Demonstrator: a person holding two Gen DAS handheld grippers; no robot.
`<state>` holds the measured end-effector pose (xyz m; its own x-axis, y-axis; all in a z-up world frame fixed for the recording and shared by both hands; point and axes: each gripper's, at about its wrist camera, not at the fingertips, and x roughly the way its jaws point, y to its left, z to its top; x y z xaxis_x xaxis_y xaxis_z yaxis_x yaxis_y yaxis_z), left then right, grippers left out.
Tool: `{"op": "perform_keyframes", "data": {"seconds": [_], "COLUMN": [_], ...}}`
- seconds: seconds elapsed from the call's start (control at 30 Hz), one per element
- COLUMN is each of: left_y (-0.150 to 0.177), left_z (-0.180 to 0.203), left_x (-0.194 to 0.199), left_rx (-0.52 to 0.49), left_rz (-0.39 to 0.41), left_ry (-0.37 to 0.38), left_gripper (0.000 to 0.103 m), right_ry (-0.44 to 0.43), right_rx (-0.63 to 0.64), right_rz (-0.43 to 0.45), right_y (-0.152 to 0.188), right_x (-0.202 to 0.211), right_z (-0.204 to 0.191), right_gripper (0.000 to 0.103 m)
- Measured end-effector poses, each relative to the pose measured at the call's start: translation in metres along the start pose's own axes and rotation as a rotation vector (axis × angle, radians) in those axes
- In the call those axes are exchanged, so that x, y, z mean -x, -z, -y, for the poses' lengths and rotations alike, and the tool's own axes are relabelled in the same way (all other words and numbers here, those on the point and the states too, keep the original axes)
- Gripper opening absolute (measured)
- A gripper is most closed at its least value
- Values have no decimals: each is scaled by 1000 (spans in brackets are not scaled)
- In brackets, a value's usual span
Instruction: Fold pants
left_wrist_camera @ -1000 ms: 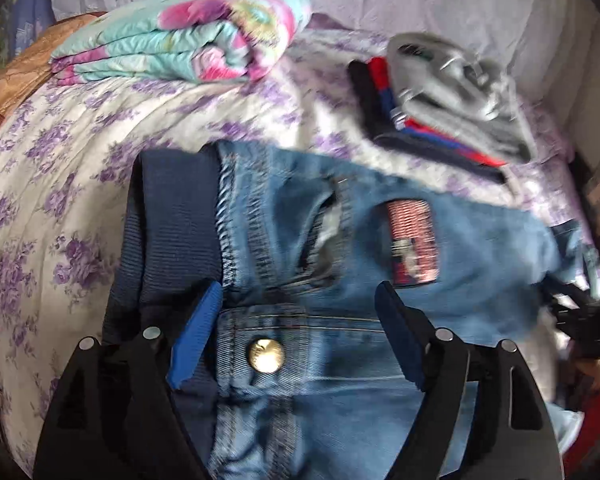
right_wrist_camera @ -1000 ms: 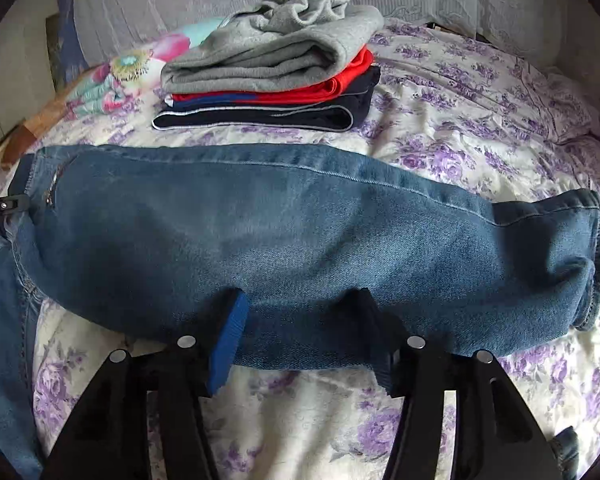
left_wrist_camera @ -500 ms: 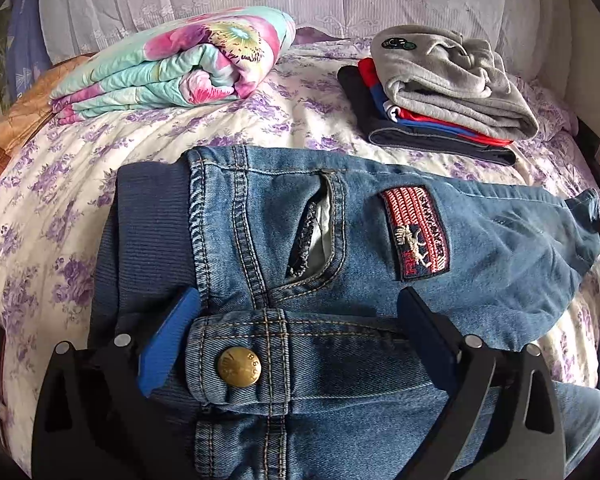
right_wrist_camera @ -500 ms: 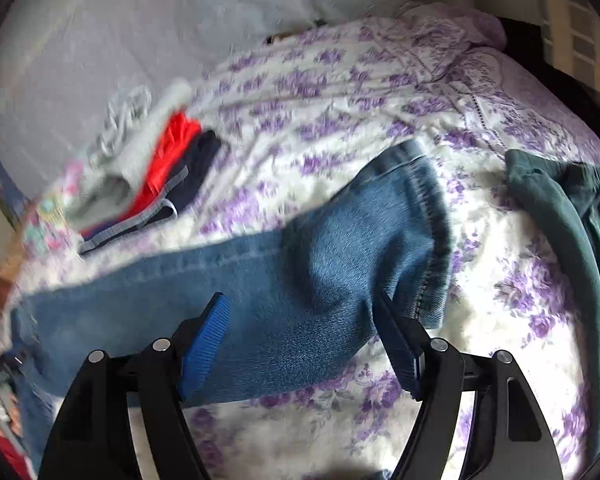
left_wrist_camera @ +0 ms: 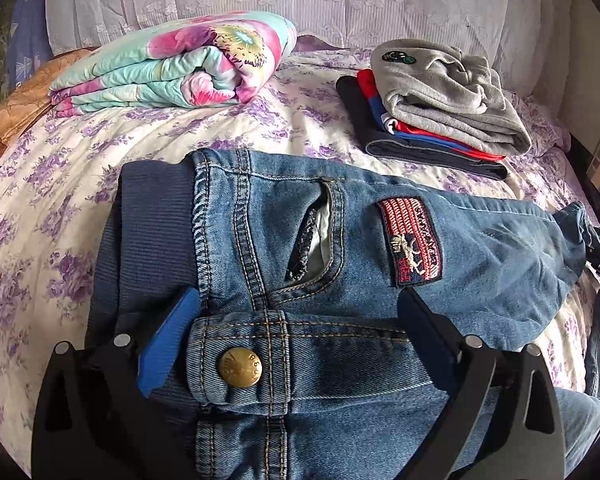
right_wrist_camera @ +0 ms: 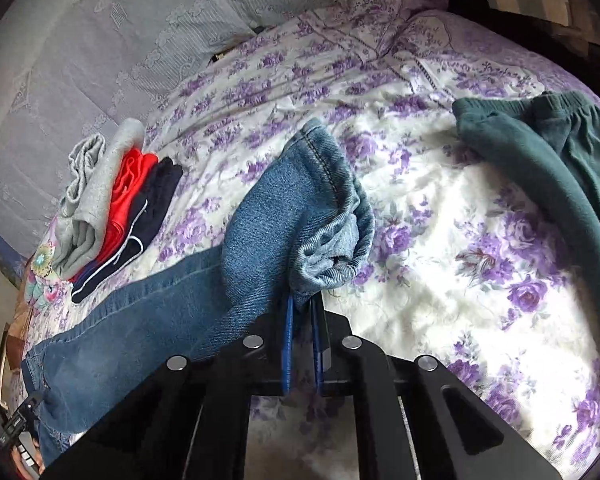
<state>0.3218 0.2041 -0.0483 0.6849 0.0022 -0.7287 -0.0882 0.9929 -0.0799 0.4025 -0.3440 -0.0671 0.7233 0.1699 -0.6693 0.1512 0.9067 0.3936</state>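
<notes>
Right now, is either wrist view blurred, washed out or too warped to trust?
Left wrist view: sharp, evenly daylit; jeans bulge from fisheye. Right wrist view: sharp around the cuff clamped in the right gripper; bedspread glares white; dark corners.

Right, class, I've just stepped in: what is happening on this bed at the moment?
A person with two handheld grippers is folding blue jeans on a floral bedspread. The right gripper is shut on the leg hem, lifting it. The left gripper sits open over the waistband, near the brass button. Folded clothes are stacked nearby.
</notes>
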Motion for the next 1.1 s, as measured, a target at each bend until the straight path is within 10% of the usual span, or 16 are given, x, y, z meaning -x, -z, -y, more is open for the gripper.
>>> {"op": "perform_keyframes", "data": {"seconds": [0.17,0.3,0.43,0.5,0.57,0.8,1.1], "left_y": [0,0,2,8,21,86,119], "left_z": [0,1,-7,-18,-31,-78,-73], "left_x": [0,1,24,51,78,111,98], "left_rx": [3,3,44,62,76,235,278], "left_rz": [2,1,14,43,70,61,106], "left_ry": [3,2,59,96,94,129,43], "left_gripper": [96,96,96,96,97,98,98], "right_ry": [59,132,0,-31,15,-59,-379], "right_rx": [29,41,48,74,70,-42,72], "right_rz": [179,-88,45,28,13,-53,-61], "right_y": [-1,6,10,25,50,152,94], "right_x": [57,14,83,116,141,179,126], "right_z": [2,21,7,11,30,72,-32], "right_gripper": [4,15,17,43,49,47,30]}}
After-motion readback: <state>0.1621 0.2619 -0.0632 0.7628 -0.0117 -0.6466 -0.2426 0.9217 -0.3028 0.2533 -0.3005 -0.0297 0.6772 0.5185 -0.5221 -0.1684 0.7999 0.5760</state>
